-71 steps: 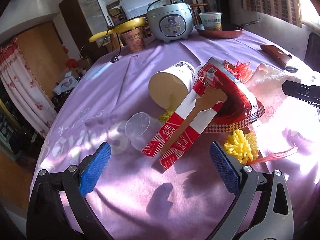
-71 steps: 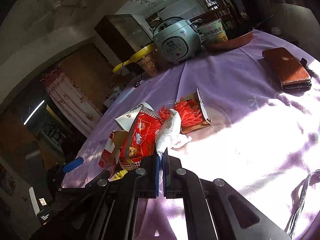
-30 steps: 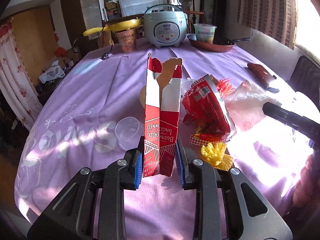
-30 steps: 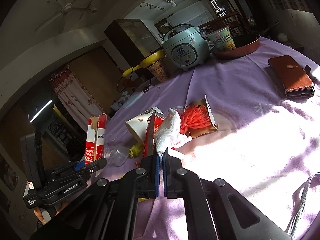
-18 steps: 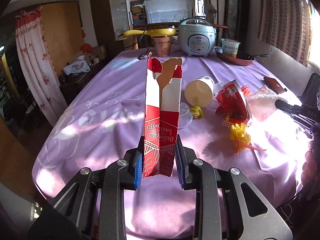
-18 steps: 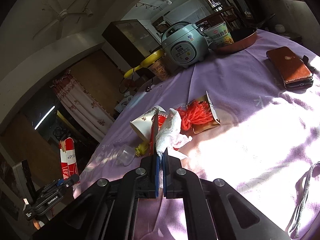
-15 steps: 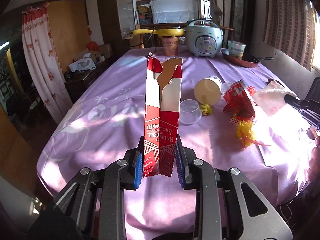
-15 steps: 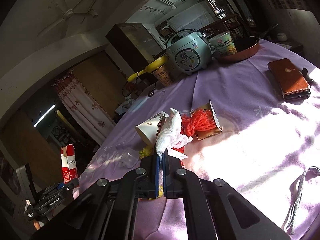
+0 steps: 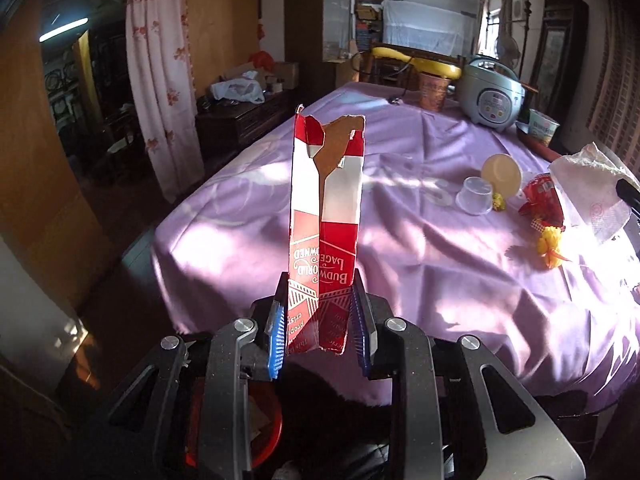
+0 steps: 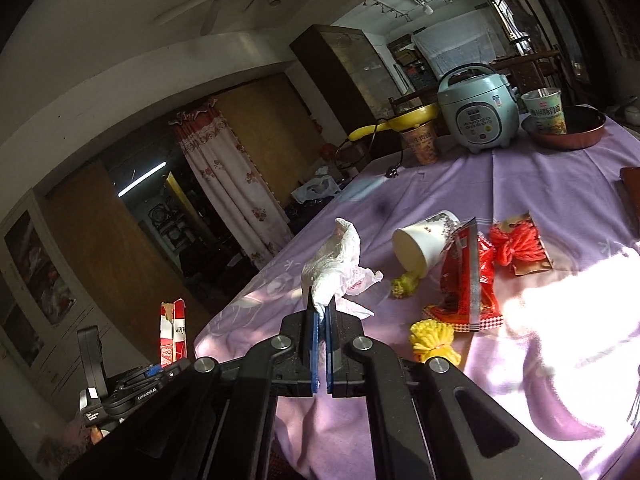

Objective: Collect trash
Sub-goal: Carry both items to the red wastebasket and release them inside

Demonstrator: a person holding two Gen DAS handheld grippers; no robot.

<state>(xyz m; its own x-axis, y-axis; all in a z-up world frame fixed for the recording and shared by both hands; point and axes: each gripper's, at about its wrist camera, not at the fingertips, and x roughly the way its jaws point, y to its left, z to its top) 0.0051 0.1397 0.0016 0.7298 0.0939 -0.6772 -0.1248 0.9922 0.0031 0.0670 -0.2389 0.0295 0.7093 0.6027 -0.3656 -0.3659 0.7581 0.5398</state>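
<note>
Cardboard first: your left gripper (image 9: 319,334) is clamped on a torn red-and-white beer carton (image 9: 324,232), its blue pads (image 9: 276,334) pressing the lower end from both sides while the flattened carton stands upright ahead of the fingers, off the near corner of the table. Directly beneath that gripper you can glimpse a red-rimmed container (image 9: 264,436), mostly hidden by the gripper body. Ahead and to its right, the purple tablecloth (image 9: 420,264) carries the loose litter: a clear plastic cup (image 9: 475,201) lying on its side, just beside a tipped paper cup (image 9: 501,171), then a red snack wrapper (image 9: 543,203) with a yellow pompom (image 9: 551,241) near it. Farther ahead sit a rice cooker (image 9: 491,101) and an instant noodle cup (image 9: 543,127).

Your right gripper (image 10: 320,354) is pinched tight on a crumpled white tissue (image 10: 334,266), which rises straight up from between the closed fingers, held above the cloth. To the right of that gripper lie the paper cup (image 10: 424,246), the snack wrapper (image 10: 468,276), a red pompom (image 10: 516,246) on a piece of brown card, and the yellow pompom (image 10: 434,340) nearest the fingers. Far to its left, your other gripper with the carton (image 10: 173,334) shows beyond the table edge.
</note>
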